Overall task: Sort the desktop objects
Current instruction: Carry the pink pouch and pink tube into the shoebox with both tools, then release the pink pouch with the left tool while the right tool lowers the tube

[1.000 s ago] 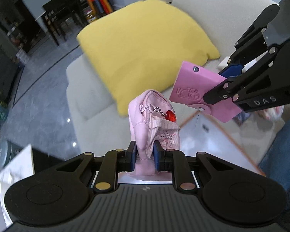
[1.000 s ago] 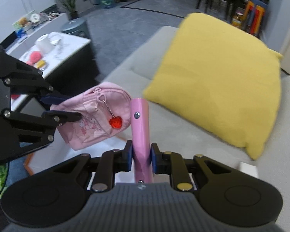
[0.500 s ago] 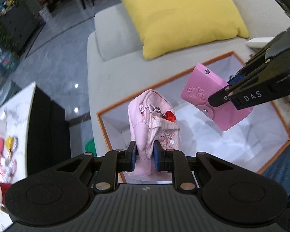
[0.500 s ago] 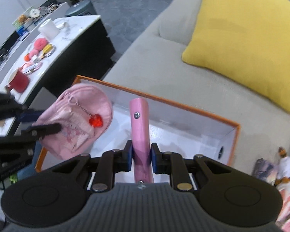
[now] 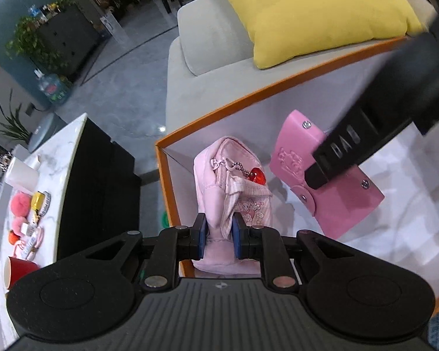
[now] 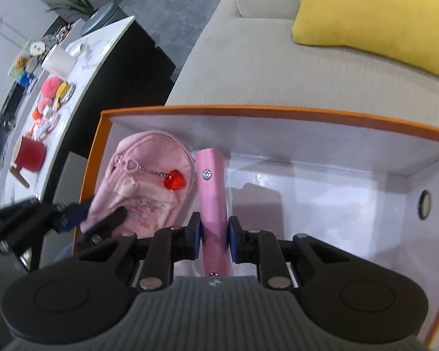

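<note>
On your far left, the white marble-topped table (image 5: 58,146) carries a red cup (image 5: 19,267), a white paper roll (image 5: 20,175) and a cluster of small pink and yellow items (image 5: 29,207) that are too small to name. To its right stands the orange-rimmed cardboard box with a white lining (image 5: 207,115), open at the top, sitting against the beige fabric sofa (image 5: 207,38).

Your left gripper (image 5: 218,235) has its blue pads pinched tight on the near end of the small pale pink fabric backpack pouch (image 5: 234,187), which sits inside the box at its left end, close to the left wall. A red heart-shaped charm (image 5: 256,177) hangs on a bead chain from the pouch's zipper.

Just right of the pouch, your right gripper (image 6: 214,235) has its pads closed on the pink leather snap-flap holder with metal rivets (image 6: 212,187), held edge-on inside the box; whether either item touches the floor of the box cannot be told. The two items lie close beside each other. The right half of the box shows only bare white lining.

Beyond the box, a yellow square cushion (image 5: 316,11) rests on the sofa.
</note>
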`<state>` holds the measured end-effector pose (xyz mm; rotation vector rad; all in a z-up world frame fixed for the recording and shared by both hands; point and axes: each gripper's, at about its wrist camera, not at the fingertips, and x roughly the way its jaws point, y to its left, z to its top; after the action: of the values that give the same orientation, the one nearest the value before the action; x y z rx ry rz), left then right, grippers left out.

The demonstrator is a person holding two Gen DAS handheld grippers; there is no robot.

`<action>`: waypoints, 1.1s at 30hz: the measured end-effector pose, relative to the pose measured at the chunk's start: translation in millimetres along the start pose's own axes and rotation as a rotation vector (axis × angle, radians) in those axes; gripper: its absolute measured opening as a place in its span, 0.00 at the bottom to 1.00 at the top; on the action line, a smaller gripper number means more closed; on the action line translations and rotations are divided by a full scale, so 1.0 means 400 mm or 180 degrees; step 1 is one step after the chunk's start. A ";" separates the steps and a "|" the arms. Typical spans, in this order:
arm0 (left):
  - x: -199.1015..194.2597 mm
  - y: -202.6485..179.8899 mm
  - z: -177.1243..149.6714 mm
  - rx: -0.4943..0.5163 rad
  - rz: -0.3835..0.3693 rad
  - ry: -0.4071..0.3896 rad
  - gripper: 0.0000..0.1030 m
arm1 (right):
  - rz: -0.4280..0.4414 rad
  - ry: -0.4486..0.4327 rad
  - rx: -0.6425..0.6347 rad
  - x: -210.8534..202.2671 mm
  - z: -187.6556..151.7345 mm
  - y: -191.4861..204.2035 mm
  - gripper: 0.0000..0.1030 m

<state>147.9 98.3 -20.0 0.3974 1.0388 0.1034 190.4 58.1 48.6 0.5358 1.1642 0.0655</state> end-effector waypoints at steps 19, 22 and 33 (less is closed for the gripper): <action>0.052 -0.007 -0.001 0.0038 -0.0052 0.0087 0.26 | 0.0035 0.0173 0.0300 0.080 0.017 -0.003 0.20; 0.035 0.010 -0.006 0.0037 -0.0134 0.0066 0.28 | -0.0009 0.0157 0.0260 0.083 0.020 0.010 0.20; -0.100 0.146 -0.057 -0.0169 -0.0604 -0.0195 0.36 | -0.0123 0.0194 0.0255 0.093 0.030 0.039 0.20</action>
<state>113.9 147.7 23.8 0.2509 1.0062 -0.0506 219.8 79.2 27.1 0.5850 1.2403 0.0019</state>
